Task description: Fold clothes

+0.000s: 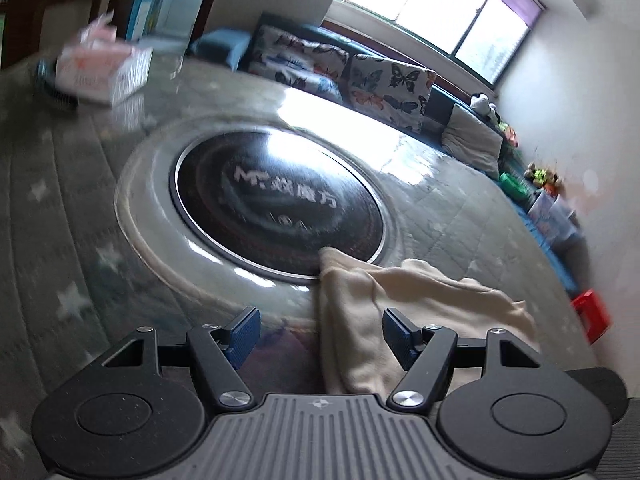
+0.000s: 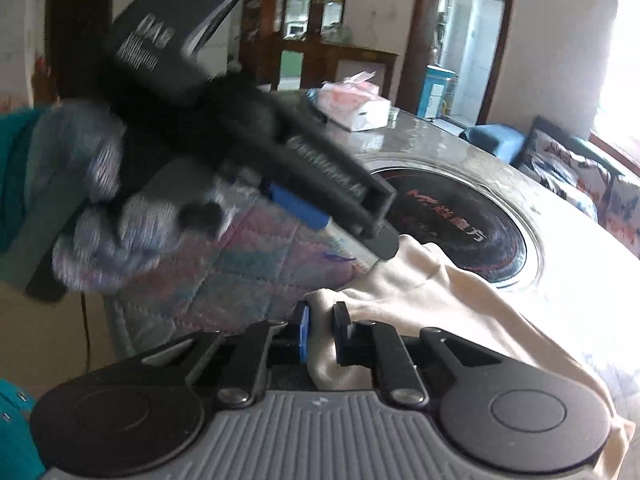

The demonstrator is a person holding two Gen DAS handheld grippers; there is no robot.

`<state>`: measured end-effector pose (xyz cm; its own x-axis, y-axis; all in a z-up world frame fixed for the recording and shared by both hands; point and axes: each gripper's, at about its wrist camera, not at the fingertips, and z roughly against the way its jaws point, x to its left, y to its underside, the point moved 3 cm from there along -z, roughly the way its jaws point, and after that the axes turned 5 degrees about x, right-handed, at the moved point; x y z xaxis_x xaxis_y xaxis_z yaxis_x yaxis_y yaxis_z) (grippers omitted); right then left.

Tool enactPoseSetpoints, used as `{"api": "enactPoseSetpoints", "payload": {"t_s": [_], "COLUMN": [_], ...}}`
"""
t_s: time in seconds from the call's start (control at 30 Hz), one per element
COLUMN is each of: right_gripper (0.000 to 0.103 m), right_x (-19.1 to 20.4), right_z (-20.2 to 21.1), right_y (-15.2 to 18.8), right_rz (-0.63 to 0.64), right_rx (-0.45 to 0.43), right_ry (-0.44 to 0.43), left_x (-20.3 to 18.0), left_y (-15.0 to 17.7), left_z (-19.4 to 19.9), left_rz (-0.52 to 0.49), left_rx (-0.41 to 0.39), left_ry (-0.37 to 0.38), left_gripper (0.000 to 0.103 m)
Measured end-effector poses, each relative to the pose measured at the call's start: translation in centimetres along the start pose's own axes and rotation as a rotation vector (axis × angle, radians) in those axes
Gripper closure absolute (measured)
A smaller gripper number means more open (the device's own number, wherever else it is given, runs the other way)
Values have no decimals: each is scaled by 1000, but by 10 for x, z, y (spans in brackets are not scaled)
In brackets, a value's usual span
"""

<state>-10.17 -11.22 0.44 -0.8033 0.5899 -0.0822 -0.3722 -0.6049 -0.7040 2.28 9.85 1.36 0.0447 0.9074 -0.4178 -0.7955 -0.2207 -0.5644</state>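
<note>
Cream garment (image 2: 460,312): lies crumpled on the bench (image 1: 460,208), one edge over the black cooktop (image 1: 280,204).
Cooktop writing: "Mr." plus Chinese characters.
Left claw (image 1: 320,334): spread, empty.
Right claw (image 2: 322,320): clenched on garment fold.

Two fisheye views, each from a camera mounted just behind a handheld gripper, looking forward along its fingers. The left wrist view sits low and close over the tabletop (image 1: 60,216), facing a window (image 1: 440,4) at 1 o'clock. The right wrist view, also close to the tabletop, faces a cabinet (image 2: 320,40) at 12 o'clock. Both views share the round black hotplate (image 1: 276,204) (image 2: 452,220), the cream cloth (image 1: 404,312) (image 2: 460,312) and the tissue box (image 1: 104,68) (image 2: 354,104).
</note>
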Motion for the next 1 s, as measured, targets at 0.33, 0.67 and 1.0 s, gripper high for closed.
{"api": "enactPoseSetpoints", "payload": {"t_s": [0.33, 0.67, 1.0], "right_gripper": [94, 92, 76], "right_x": [-21, -26, -123], "right_z": [26, 36, 83], "right_y": [-5, 6, 60], "right_rz": [-96, -116, -350], "right_rx": [-67, -76, -55], "right_ry": [-48, -75, 186], "left_x": [-5, -4, -10], "left_y": [8, 13, 11], "left_z": [-16, -26, -25], "left_rz": [176, 206, 158], "left_rx": [84, 118, 115], "left_ry": [93, 135, 108], "left_gripper": [41, 85, 85]}}
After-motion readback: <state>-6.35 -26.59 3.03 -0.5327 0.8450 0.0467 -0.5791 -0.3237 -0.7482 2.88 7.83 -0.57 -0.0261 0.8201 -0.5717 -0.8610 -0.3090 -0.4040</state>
